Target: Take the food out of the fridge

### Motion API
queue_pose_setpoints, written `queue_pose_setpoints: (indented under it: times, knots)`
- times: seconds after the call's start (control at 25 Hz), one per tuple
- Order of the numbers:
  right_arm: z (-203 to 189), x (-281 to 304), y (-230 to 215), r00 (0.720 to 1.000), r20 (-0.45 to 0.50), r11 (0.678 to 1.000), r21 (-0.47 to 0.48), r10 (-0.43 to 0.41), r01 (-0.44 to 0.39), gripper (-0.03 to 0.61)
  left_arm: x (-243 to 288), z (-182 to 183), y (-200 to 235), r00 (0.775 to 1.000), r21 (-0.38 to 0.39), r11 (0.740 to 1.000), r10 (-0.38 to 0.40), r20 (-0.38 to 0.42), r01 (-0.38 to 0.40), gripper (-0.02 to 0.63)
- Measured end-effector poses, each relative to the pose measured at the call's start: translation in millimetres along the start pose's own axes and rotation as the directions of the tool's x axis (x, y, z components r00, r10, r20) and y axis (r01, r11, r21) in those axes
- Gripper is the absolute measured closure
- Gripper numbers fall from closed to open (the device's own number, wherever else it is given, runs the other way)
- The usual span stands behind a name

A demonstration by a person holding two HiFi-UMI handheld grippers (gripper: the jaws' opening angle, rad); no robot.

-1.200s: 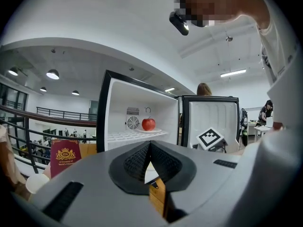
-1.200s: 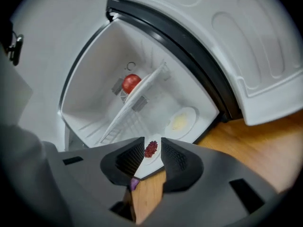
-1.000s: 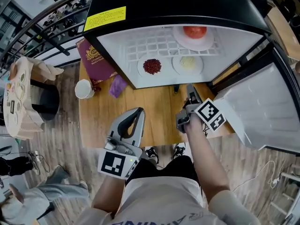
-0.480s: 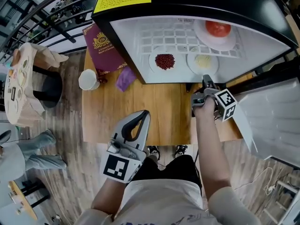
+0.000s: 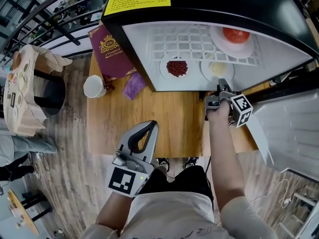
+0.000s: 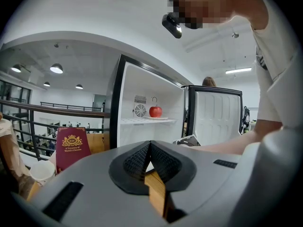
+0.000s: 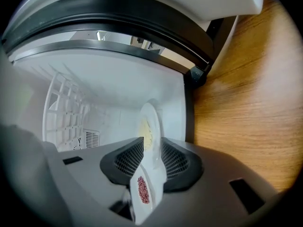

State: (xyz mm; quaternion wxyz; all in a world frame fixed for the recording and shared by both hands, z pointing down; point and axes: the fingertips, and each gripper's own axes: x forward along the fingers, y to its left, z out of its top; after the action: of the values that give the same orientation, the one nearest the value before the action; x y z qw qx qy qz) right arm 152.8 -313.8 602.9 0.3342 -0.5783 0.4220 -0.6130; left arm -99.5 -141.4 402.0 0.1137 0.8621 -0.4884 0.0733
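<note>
The person's right arm is stretched straight ahead, bare forearm over the table. The right gripper (image 5: 222, 83) is rolled onto its side at the sill of the open black fridge with a white inside (image 5: 224, 4). Its jaws stand partly apart, with the rim of the white plate of pale yellow food (image 5: 218, 68) in the gap on the fridge floor. I can't see them pressing on it.

The left gripper (image 5: 151, 126) hangs back near the body over the light wooden table (image 5: 164, 118), jaws together on nothing.

Beside the yellow plate sits a white plate of dark red beans (image 5: 176, 67). On the shelf above is a round red fruit on a white plate (image 5: 235, 33).

The white fridge door (image 5: 294, 128) stands open at the right. Left of the fridge are a maroon box with a gold crest (image 5: 110, 51), a white cup (image 5: 93, 85) and a crumpled purple wrapper (image 5: 133, 86). A plank floor (image 5: 65, 148) lies around.
</note>
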Motion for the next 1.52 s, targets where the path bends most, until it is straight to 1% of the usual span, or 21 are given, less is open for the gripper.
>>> queue_pose_setpoints:
  times: [0.16, 0.28, 0.32, 0.44, 0.56, 0.64, 0.76, 0.84, 0.92, 1.04, 1.2, 1.36, 1.52]
  knots:
    - [0.4, 2.6, -3.1, 0.999, 0.006, 0.999, 0.005, -0.031, 0.031, 0.473, 1.8, 0.2, -1.7, 1.000, 0.007, 1.000, -0.008, -0.002, 0.008, 0.605]
    - [1.4, 0.6, -6.5, 0.999, 0.017, 0.999, 0.023, -0.044, 0.043, 0.541, 2.4, 0.6, -1.4, 1.000, 0.006, 1.000, -0.009, -0.005, 0.009, 0.605]
    - [1.7, -0.3, -6.1, 0.999, 0.020, 0.999, 0.028, -0.037, 0.037, 0.546, 2.6, 0.7, -0.7, 1.000, 0.005, 1.000, -0.007, -0.007, 0.007, 0.606]
    - [2.5, -2.8, 2.3, 1.000, 0.025, 0.999, 0.037, 0.015, -0.016, 0.552, 4.9, 2.1, 0.3, 1.000, 0.005, 1.000, -0.004, -0.001, 0.004, 0.604]
    - [0.3, -9.9, 18.1, 0.996, 0.021, 0.995, 0.050, 0.087, -0.088, 0.552, 5.3, 4.5, -2.9, 1.000, 0.028, 1.000, -0.012, 0.013, 0.012, 0.605]
    - [-3.5, -16.9, 25.8, 0.994, 0.012, 0.992, 0.053, 0.110, -0.111, 0.552, 4.4, 4.9, -6.8, 1.000, 0.019, 1.000, -0.016, 0.008, 0.016, 0.604]
    - [-5.3, -26.0, 35.5, 0.989, 0.001, 0.988, 0.034, 0.151, -0.151, 0.552, 2.7, 8.3, -13.0, 0.999, 0.034, 0.999, -0.027, 0.024, 0.026, 0.605]
    - [-5.1, -34.0, 41.3, 0.984, -0.007, 0.984, 0.024, 0.178, -0.178, 0.553, 0.6, 9.8, -17.4, 0.999, 0.022, 0.999, -0.027, 0.021, 0.026, 0.604]
    - [-5.4, -43.5, 45.7, 0.981, -0.020, 0.981, 0.023, 0.194, -0.194, 0.552, -1.3, 11.8, -21.0, 0.999, 0.019, 0.999, -0.026, 0.024, 0.026, 0.605]
    - [-9.9, -64.5, 51.4, 0.977, -0.040, 0.977, 0.025, 0.211, -0.210, 0.552, -2.8, 15.9, -26.8, 0.998, 0.044, 0.998, -0.036, 0.049, 0.034, 0.605]
    - [-15.9, -98.1, 48.3, 0.975, -0.072, 0.978, 0.024, 0.208, -0.207, 0.552, -0.7, 20.9, -40.6, 0.995, 0.064, 0.996, -0.059, 0.081, 0.054, 0.604]
    - [-24.0, -132.0, 46.7, 0.964, -0.131, 0.973, 0.017, 0.230, -0.230, 0.552, 1.0, 25.3, -54.9, 0.994, 0.055, 0.996, -0.074, 0.085, 0.069, 0.604]
    - [-24.2, -167.3, 29.7, 0.951, -0.209, 0.971, -0.010, 0.230, -0.237, 0.552, 3.5, 23.1, -65.4, 0.990, 0.105, 0.991, -0.098, 0.099, 0.087, 0.605]
